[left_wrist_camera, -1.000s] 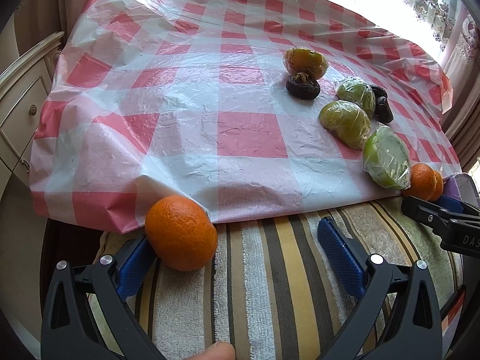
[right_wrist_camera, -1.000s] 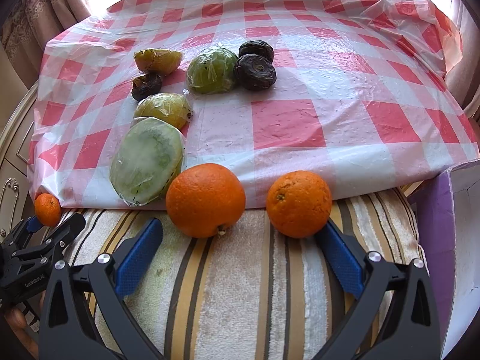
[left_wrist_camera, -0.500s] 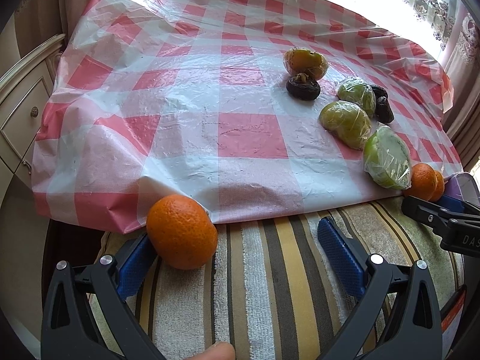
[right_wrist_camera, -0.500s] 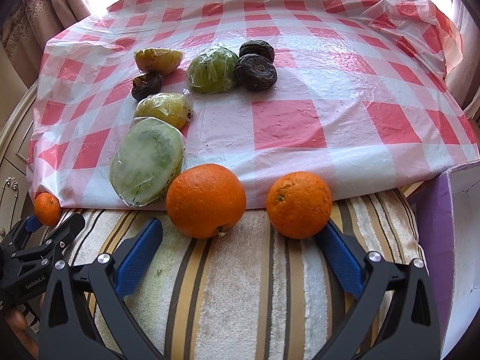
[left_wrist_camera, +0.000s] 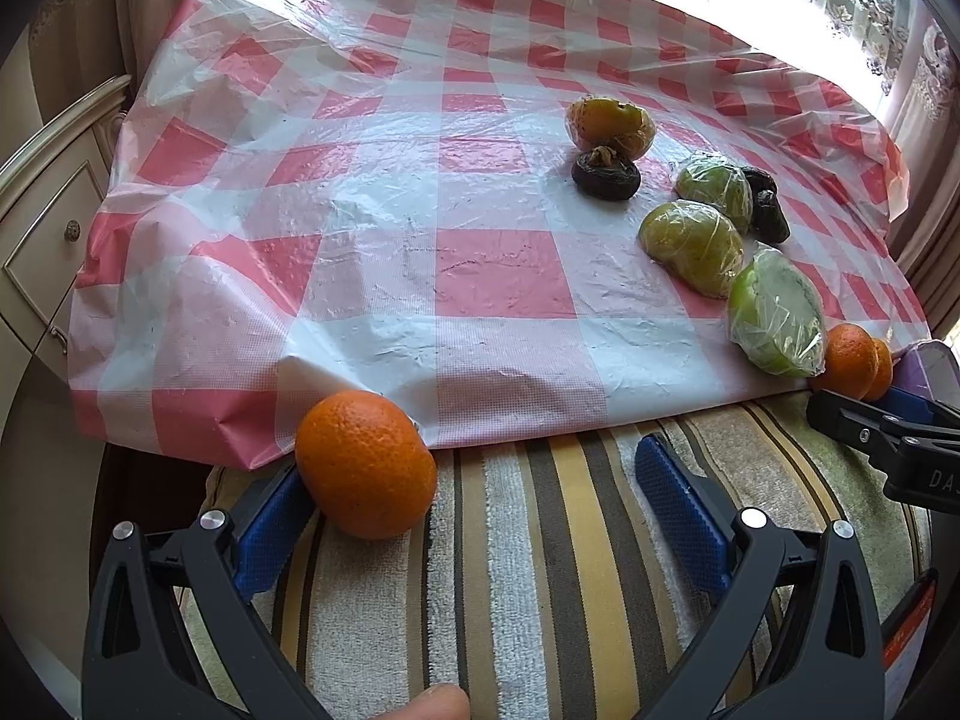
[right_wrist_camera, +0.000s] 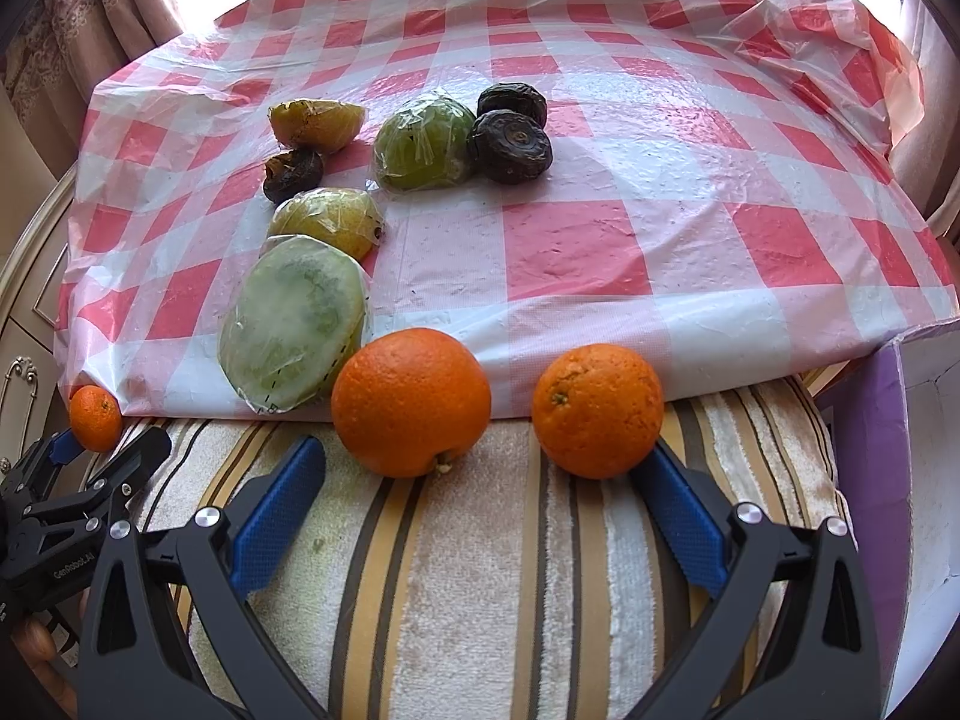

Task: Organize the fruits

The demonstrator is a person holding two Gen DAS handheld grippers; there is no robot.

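Observation:
My left gripper [left_wrist_camera: 474, 492] is open on the striped towel [left_wrist_camera: 540, 570]; a small orange [left_wrist_camera: 366, 463] rests against its left finger's tip. My right gripper [right_wrist_camera: 480, 492] is open; a large orange [right_wrist_camera: 411, 399] lies between its fingers and a second orange [right_wrist_camera: 597, 409] touches the right fingertip. On the red-checked cloth [right_wrist_camera: 570, 240] lie wrapped green fruits, the nearest a cut half [right_wrist_camera: 294, 324], a wrapped yellow-orange fruit [right_wrist_camera: 316, 123] and dark dried fruits [right_wrist_camera: 510, 145]. The small orange also shows in the right view [right_wrist_camera: 95, 417], as does the left gripper [right_wrist_camera: 102, 456].
A purple and white box [right_wrist_camera: 894, 480] stands at the right edge of the towel. A cream cabinet with drawers [left_wrist_camera: 42, 228] stands left of the table. Curtains hang behind. The right gripper [left_wrist_camera: 888, 426] shows at the right of the left view.

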